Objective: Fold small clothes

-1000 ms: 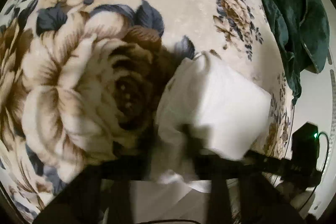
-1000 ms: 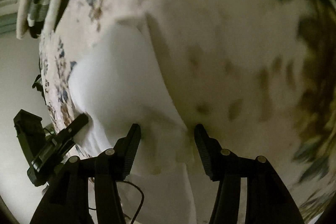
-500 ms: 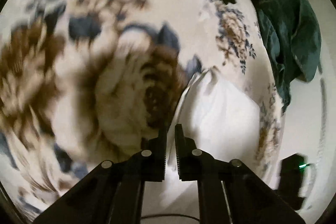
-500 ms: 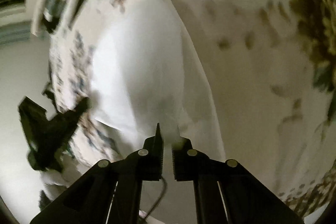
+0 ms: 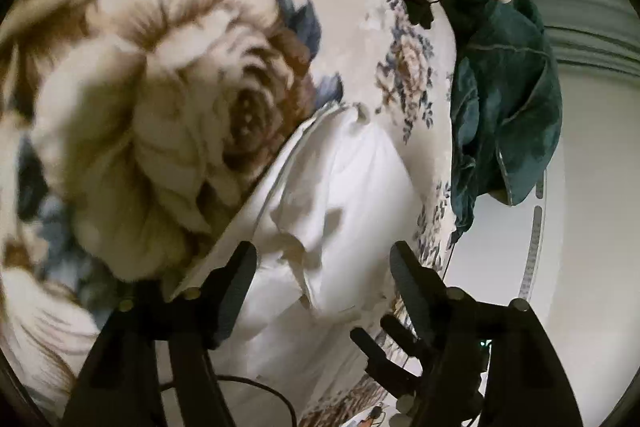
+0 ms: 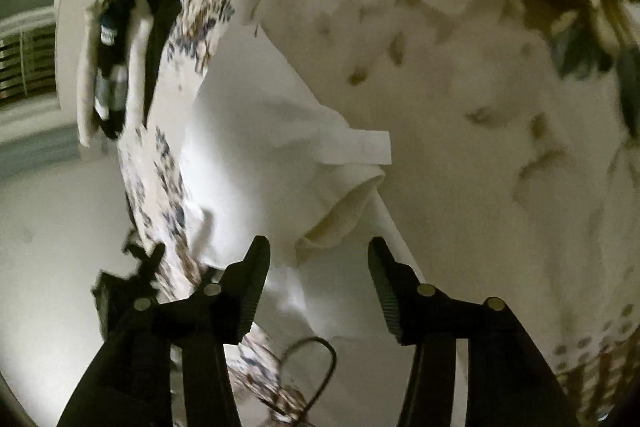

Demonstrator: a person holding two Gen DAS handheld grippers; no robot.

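Left wrist view gives us the white garment (image 5: pixel 340 195) lying just ahead of our left tool (image 5: pixel 322 267), between and beyond its two fingers, partly folded, with a hem and a seam running away along its left edge. In the right wrist view the same white garment (image 6: pixel 272 155) sits ahead of the right tool (image 6: pixel 318 259), a flat tab of cloth sticking out to the right and a loose rolled lip just in front of the fingertips. Both tools are opening at this moment; cloth lies in the gap of each, but the pads press on nothing, so we judge neither has hold of it.

We judge the piece light, thin and limp: it creases sharply, sags into soft rolls and will not keep a shape unless laid flat. It should not slip much on the plush cover beneath. We would take it at a doubled edge or a corner, where there is thickness to pinch, such as the rolled lip near the right tool or the hem corner ahead of the left.

Under it spreads a floral blanket (image 5: pixel 168 115), cream with large brown roses and blue leaves, on what looks like a bed. Beyond and right of the left tool a dark green cloth (image 5: pixel 508 99) hangs over the blanket's edge. A pale floor (image 5: pixel 592 227) lies past that edge, and a thin black cable (image 6: pixel 316 359) loops below the right tool.
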